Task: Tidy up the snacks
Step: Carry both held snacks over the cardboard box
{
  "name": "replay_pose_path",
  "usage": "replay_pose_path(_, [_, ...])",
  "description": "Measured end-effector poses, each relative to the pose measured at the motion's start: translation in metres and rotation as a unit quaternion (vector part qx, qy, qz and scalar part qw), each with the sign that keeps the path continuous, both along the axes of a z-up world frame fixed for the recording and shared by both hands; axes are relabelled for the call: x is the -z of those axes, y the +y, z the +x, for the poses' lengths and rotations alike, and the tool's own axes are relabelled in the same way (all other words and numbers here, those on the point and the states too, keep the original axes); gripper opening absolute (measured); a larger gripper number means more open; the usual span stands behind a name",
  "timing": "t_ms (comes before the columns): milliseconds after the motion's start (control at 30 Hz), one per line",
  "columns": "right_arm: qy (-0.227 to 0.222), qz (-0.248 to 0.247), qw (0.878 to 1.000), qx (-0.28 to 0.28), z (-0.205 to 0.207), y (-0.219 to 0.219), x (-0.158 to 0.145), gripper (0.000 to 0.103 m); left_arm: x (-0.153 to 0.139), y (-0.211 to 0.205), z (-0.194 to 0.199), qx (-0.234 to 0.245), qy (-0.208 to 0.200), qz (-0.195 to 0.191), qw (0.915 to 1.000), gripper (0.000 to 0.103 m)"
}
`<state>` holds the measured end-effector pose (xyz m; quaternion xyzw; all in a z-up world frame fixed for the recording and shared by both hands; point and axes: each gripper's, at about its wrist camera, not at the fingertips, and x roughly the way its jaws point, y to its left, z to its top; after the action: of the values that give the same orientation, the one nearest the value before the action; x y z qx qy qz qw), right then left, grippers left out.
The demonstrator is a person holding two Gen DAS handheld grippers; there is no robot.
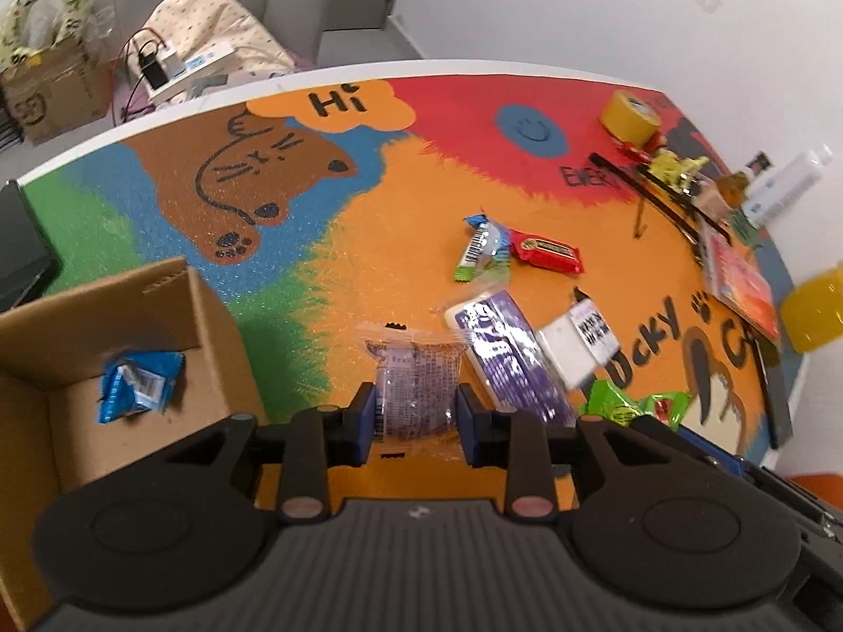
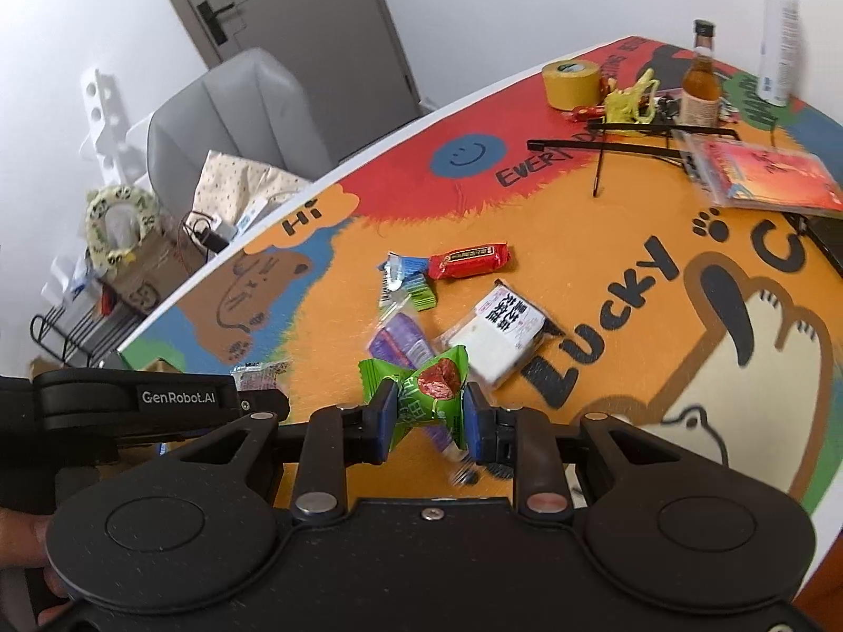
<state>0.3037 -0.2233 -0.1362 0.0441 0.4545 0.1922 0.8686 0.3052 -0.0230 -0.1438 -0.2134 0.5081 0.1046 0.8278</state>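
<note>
The worktop (image 1: 411, 200) is cartoon-patterned in orange, red, blue and green, with a brown box (image 1: 158, 316), a blue packet (image 1: 139, 382), a red wrapper (image 1: 548, 252) and yellow tape (image 1: 629, 117).

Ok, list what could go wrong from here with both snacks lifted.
1. The left claw grips the clear purple packet by its near end only; the slick wrapper might slip before reaching the cardboard box.
2. The right claw pinches the crinkled green packet by a fold, so it may twist free.
3. The claws sit close together and could bump.
</note>
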Motion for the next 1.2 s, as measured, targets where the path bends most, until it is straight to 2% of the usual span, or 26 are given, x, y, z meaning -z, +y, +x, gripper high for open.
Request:
replay_pose_path(367, [-0.023, 0.022, 0.998, 0.055, -0.055, 0.014, -0.012, 0.025, -0.042, 0.022, -0.047, 0.051, -0.027, -0.008, 0.9983, 0.030])
replay_pose_path(533, [-0.023, 0.043, 0.996, 0.073, -0.074, 0.025, -0.019, 0.025, -0.061, 0.036, -0.067, 0.071, -0.042, 0.002, 0.9966, 0.030])
replay_pose_path(867, [-0.040, 0.048, 0.996, 0.059, -0.106, 0.058, -0.033, 0.025, -0.077, 0.068, -0.102, 0.071, -0.052, -0.001, 0.9961, 0.030])
replay_pose_path(1200, [-0.036, 0.042, 0.998, 0.027, -0.130, 0.092, -0.034, 0.025, -0.071, 0.097, -0.135, 0.052, -0.039, -0.008, 0.9979, 0.030])
